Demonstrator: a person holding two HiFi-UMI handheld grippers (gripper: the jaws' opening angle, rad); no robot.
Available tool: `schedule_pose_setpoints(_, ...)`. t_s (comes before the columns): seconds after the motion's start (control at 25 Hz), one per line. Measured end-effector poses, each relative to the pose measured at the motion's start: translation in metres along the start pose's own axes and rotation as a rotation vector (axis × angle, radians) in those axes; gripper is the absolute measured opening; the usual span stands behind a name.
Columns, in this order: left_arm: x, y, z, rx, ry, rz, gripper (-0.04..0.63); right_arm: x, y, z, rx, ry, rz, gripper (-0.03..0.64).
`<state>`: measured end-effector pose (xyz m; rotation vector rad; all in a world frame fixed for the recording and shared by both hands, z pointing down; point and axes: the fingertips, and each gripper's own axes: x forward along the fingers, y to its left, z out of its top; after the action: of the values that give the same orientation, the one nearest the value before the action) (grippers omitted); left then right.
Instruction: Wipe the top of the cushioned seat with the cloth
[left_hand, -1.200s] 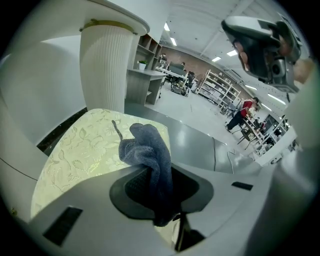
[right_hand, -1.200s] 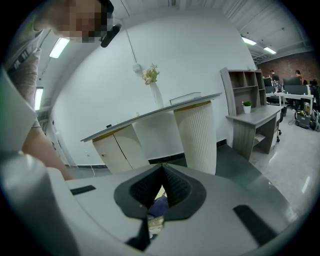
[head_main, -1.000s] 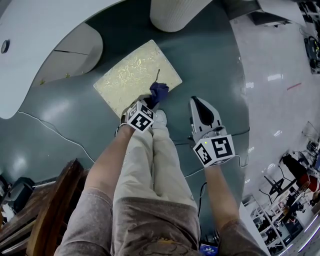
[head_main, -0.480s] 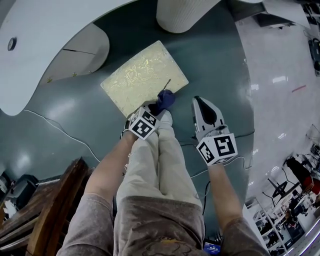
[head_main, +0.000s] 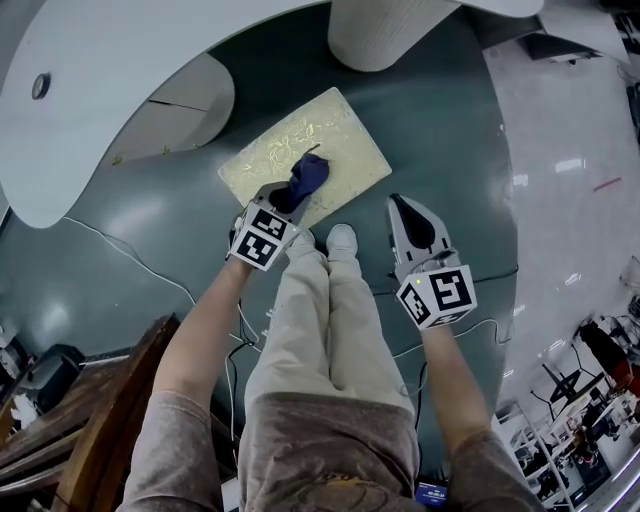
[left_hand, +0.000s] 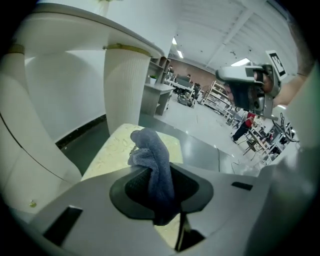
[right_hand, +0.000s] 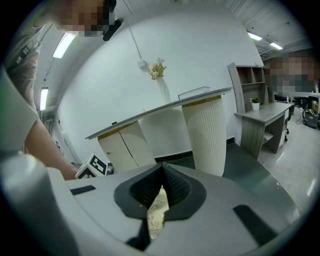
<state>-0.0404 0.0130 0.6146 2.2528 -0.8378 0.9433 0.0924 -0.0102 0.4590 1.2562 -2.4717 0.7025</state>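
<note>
The cloth, a dark blue bundle, is resting on the near part of the cushioned seat. The seat is a cream rectangular pad with a gold pattern, lying on the dark green floor.

The left gripper is clamping the cloth between its 2 jaws. In the left gripper view, the fabric is bulging out past the jaw tips, over the seat top.

The right gripper is hanging over the floor to the right of the seat, apart from it. Its 2 jaws are meeting at the tips with nothing between them.

A white shoe is standing just beside the seat's near edge. A white fluted column is standing beyond the seat.
</note>
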Motion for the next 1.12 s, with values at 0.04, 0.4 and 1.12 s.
schedule_pose_setpoints(0.04,-0.004,0.012,0.002,-0.001,-0.01,0.023,0.091,0.001,0.0,0.0,0.0,0.005,0.0,0.005)
schedule_pose_setpoints(0.4,-0.035,0.108,0.002,0.0,-0.027,0.216,0.091,0.014,0.009,0.002,-0.008,0.019,0.031,0.005)
schedule_pose_setpoints(1.12,-0.001,0.169,-0.032,-0.173,0.045,0.305,0.091,0.041,0.016,0.01,-0.036,0.066,0.075,0.005)
